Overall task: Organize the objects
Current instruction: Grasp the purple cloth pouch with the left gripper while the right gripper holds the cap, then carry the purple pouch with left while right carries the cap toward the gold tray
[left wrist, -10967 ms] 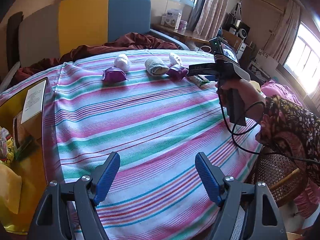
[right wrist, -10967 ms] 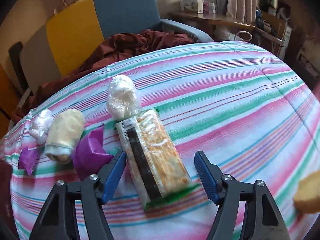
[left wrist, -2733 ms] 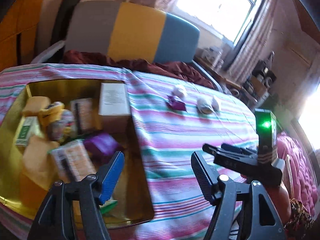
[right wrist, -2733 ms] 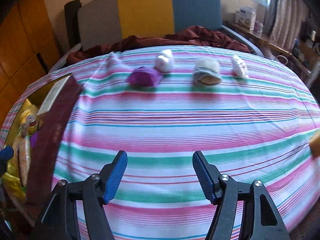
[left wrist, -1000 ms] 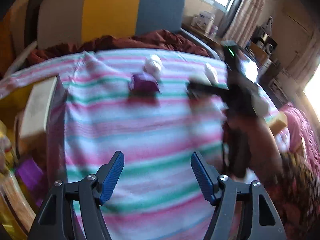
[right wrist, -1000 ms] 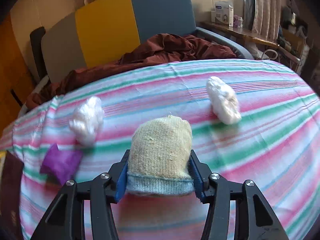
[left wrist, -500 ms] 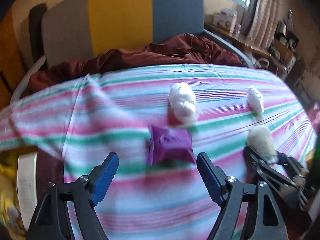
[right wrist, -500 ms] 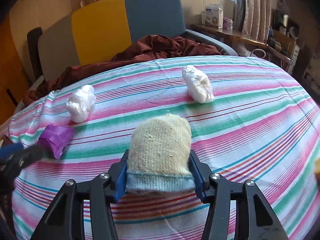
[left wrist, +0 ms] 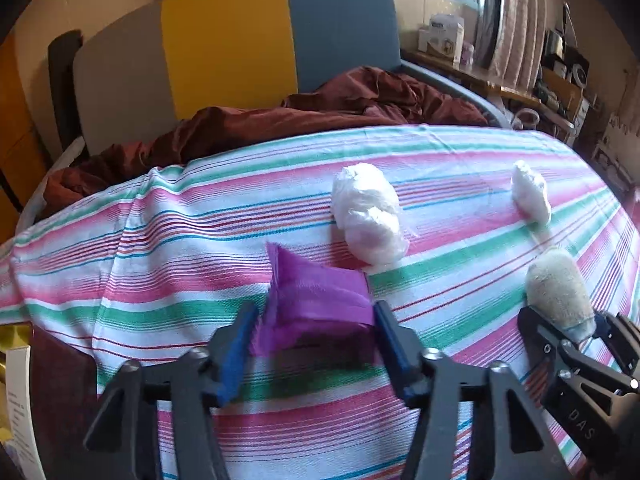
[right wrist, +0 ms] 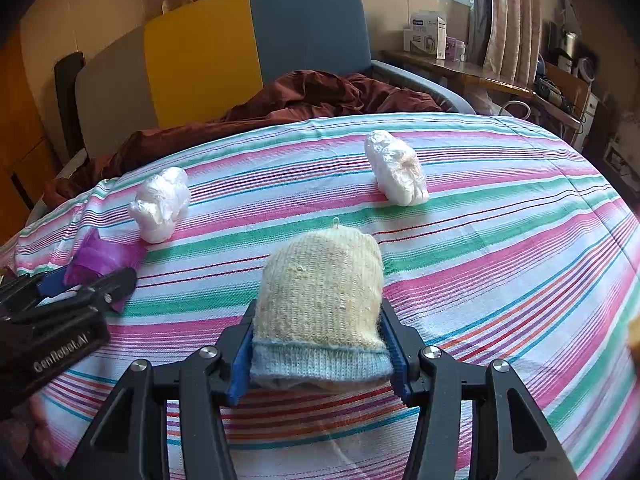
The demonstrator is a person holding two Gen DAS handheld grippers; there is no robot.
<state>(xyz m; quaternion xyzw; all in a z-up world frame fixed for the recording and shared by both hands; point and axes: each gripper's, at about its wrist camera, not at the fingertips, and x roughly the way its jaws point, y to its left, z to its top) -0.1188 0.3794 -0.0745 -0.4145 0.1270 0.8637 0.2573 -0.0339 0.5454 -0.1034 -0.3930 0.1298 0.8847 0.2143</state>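
My left gripper [left wrist: 316,330] is shut on a purple packet [left wrist: 316,300] that lies on the striped cloth [left wrist: 180,232]; its blue pads touch both sides. My right gripper [right wrist: 318,340] is shut on a rolled cream knit sock [right wrist: 320,292] with a pale blue cuff. The sock also shows in the left wrist view [left wrist: 558,292], and the purple packet in the right wrist view [right wrist: 100,256]. Two white plastic-wrapped bundles lie farther back, one near the packet [left wrist: 368,216] and one to the right [left wrist: 530,192].
A box with a white label [left wrist: 18,400] sits at the lower left edge. A dark red blanket [left wrist: 320,108] lies on a grey, yellow and blue chair [left wrist: 240,40] behind the table. Shelves with clutter [left wrist: 560,80] stand at the right.
My left gripper has moved forward and closed around the purple packet. My right gripper keeps its hold on the sock and has barely moved.
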